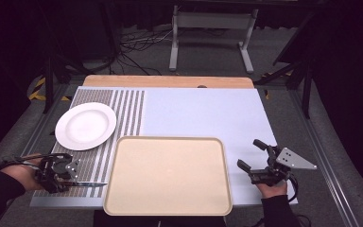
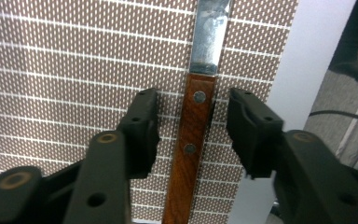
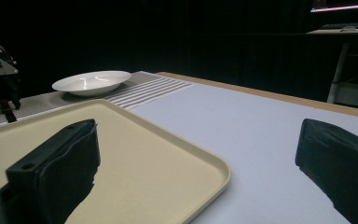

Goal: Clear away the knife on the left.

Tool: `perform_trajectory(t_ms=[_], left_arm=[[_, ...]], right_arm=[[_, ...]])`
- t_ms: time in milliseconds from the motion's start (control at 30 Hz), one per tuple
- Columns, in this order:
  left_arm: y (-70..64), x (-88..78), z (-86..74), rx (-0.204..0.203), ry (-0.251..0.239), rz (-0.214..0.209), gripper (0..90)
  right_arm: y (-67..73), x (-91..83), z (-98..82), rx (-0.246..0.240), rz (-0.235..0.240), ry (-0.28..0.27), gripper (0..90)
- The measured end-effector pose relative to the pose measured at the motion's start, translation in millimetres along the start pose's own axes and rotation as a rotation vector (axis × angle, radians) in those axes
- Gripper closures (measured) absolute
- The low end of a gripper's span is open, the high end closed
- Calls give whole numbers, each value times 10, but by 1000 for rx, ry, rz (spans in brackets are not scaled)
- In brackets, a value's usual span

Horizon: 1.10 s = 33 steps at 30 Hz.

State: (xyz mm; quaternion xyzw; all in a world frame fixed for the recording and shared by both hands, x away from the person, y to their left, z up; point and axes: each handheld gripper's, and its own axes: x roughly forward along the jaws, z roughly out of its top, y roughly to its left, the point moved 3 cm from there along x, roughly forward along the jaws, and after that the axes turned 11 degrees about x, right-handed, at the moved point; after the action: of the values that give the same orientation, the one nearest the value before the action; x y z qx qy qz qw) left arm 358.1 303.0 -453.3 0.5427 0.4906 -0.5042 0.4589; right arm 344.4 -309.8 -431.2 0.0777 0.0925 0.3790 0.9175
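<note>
The left hand (image 1: 21, 172) comes in low from the left edge in a dark sleeve and holds the left gripper (image 1: 59, 182) close to the tabletop, pointed to the right. In the left gripper view its jaws stand apart, with clear gaps on both inner faces. The right hand (image 1: 272, 188) rises from the bottom edge and holds the right gripper (image 1: 252, 154) pointing up and left, its two jaws spread wide and closed on nothing.
</note>
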Motion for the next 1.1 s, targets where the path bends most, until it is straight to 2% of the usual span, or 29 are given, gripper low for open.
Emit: perform_trajectory(t_ms=[100, 200, 233, 367, 433, 500, 533, 633, 667, 700, 767, 800, 833, 867, 900, 933, 1000, 1033, 1100], left_arm=[[-16, -9, 25, 31, -2, 11, 673], [-33, 3, 31, 76, 32, 26, 750], [-40, 14, 31, 77, 23, 29, 760], [-37, 21, 32, 86, 14, 26, 767], [-26, 13, 36, 103, 29, 26, 769], [-29, 25, 33, 93, 11, 20, 770], [-33, 18, 32, 91, 18, 13, 773], [-40, 13, 53, 115, 38, 27, 776], [-64, 7, 49, 97, 50, 47, 777], [-63, -1, 42, 88, 37, 46, 777], [-43, -77, 24, 76, 42, 53, 777], [-38, -116, 13, 75, 21, 62, 778], [-35, -169, 11, 71, 29, 60, 778], [-44, -184, 9, 59, 15, 54, 778], [-39, -206, 12, 69, 21, 65, 777], [-37, -239, 18, 58, 36, 79, 777], [-22, -305, 44, 11, 51, 95, 777], [-26, -331, 55, -20, 39, 98, 777], [-20, -377, 70, -25, 36, 114, 776]], right_arm=[[0, 1, 0, 4, 3, -1, 5], [0, 4, -1, 2, 5, 1, 5], [2, 7, -2, 4, 6, 0, 5], [1, 9, -4, 7, 8, 3, 5], [0, 10, -5, 9, 10, 4, 5], [0, 11, -5, 9, 12, 3, 5], [0, 11, -5, 10, 13, 4, 5], [-1, 8, -4, 11, 13, 1, 5], [-5, 8, -5, 10, 13, 1, 5], [-5, 8, -5, 10, 13, 1, 5], [-3, 9, -5, 13, 10, 2, 5], [-3, 9, -5, 12, 10, 1, 5], [-3, 10, -4, 12, 12, 1, 5], [-3, 12, -5, 12, 12, 1, 5], [-2, 12, -5, 12, 13, 1, 5], [-3, 12, -5, 12, 12, 2, 5], [-2, 13, -4, 12, 14, 1, 5], [-1, 12, -4, 11, 14, 1, 5], [-2, 11, -4, 10, 12, 0, 5]])
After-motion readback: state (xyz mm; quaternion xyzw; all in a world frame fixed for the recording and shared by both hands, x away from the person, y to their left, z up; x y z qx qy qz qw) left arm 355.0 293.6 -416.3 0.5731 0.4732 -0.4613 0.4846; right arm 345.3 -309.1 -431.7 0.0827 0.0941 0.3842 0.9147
